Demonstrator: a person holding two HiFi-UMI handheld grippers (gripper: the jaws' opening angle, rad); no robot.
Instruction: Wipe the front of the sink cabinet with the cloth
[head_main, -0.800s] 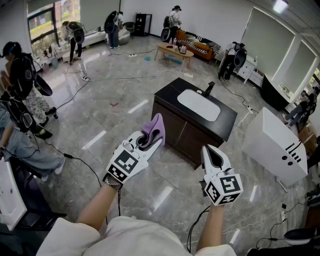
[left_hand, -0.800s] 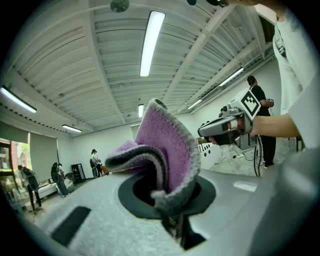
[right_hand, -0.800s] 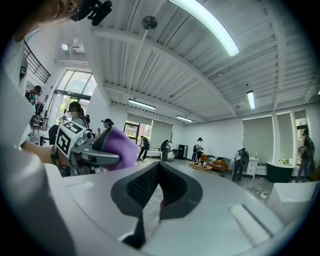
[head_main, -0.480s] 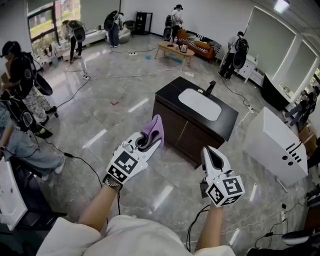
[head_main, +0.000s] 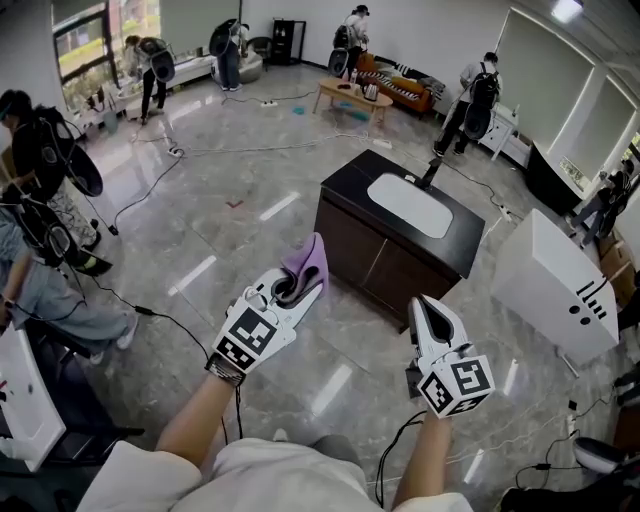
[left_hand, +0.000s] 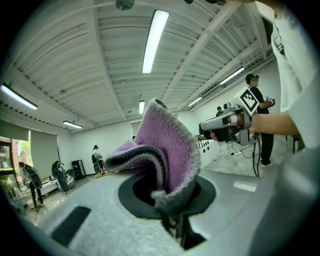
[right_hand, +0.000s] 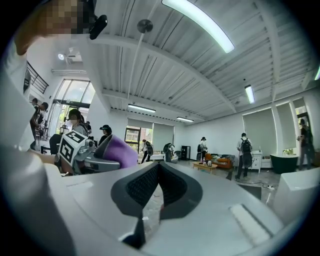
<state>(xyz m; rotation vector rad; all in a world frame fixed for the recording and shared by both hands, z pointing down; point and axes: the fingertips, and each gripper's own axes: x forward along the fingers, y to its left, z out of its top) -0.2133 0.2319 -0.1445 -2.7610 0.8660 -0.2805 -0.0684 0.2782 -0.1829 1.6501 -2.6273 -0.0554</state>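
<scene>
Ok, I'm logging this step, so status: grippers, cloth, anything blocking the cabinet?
Left gripper shut on cloth, in the air. Right gripper shut, empty. Cabinet front ahead, not yet touched. Nothing seen in the way.

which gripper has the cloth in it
The left gripper: the purple cloth is pinched in its jaws and sticks up from them. The right gripper is shut on nothing.

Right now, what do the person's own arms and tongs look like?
The left tongs and right tongs have white shells with black jaw linings and a cube of black-and-white square markers. A black cable trails from each. The sleeves are short and pale cream.
</scene>
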